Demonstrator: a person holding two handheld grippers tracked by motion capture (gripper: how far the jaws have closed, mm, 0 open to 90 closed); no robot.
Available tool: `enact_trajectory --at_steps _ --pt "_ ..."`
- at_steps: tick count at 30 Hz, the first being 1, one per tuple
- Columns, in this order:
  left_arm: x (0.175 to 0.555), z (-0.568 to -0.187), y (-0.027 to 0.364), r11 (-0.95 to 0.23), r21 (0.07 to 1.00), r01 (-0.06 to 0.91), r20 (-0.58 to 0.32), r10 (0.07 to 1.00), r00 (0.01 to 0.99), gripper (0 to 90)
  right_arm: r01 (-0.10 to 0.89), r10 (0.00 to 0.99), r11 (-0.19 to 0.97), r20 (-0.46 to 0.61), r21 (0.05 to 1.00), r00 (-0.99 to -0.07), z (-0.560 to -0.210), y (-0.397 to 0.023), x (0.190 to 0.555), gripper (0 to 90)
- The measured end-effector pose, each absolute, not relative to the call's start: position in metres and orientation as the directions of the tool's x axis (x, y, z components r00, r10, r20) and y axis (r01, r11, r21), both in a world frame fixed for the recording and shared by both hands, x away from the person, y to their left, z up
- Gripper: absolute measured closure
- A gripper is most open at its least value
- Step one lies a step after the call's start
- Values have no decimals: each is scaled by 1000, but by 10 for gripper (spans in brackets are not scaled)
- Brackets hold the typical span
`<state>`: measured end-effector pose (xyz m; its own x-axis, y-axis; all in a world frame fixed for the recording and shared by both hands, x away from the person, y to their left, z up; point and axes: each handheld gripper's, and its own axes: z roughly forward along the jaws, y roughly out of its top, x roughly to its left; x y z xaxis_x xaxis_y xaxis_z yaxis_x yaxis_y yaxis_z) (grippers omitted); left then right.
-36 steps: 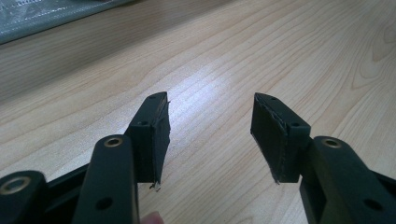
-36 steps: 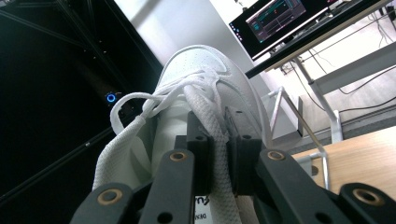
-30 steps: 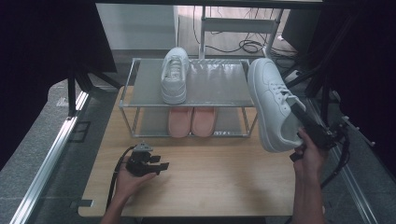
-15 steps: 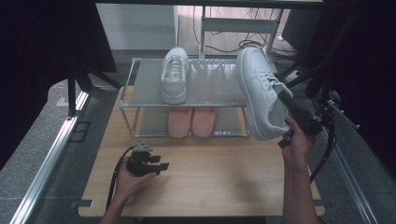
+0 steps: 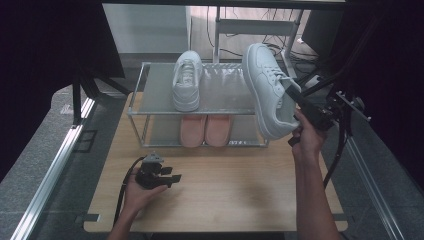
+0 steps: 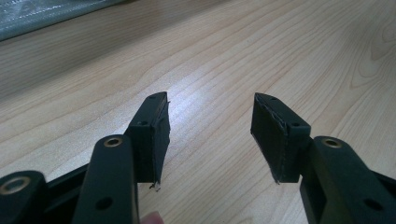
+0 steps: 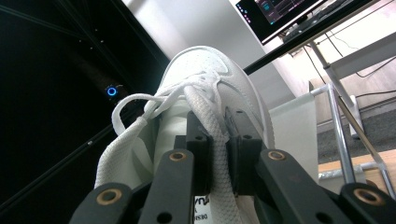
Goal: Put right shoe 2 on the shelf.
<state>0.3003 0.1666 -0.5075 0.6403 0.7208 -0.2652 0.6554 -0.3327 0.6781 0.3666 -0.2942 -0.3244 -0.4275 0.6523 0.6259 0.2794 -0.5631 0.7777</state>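
My right gripper (image 5: 294, 98) is shut on a white sneaker (image 5: 267, 95), held in the air at the right end of the shoe rack (image 5: 220, 105) with its toe pointing up and away. In the right gripper view the jaws pinch the white sneaker (image 7: 205, 107) by its tongue and side wall, laces spilling over them. A second white sneaker (image 5: 187, 80) lies on the rack's top shelf at the left. My left gripper (image 5: 172, 177) rests low over the wooden table (image 5: 235, 190), open, and the left gripper view has bare wood between its pads (image 6: 154, 135).
A pair of pink slippers (image 5: 206, 130) sits on the rack's lower shelf. The right half of the top shelf is free. A monitor (image 7: 280, 14) and a metal stand with cables are behind the table. Metal rails run along both sides of the table.
My right gripper has carried the white sneaker up and to the left, from beside the rack's right end toward its top shelf. The left gripper has stayed in place.
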Motion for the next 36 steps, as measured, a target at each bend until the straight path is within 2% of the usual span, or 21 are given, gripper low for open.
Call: enact_trajectory --at_steps 27,36 --pt "301 -506 172 -324 683 655 -269 721 638 471 321 661 -552 638 770 -394 -307 -245 411 814" --pt "301 -505 174 -318 688 653 -272 721 637 471 354 672 -558 659 751 -338 -306 -216 437 813"
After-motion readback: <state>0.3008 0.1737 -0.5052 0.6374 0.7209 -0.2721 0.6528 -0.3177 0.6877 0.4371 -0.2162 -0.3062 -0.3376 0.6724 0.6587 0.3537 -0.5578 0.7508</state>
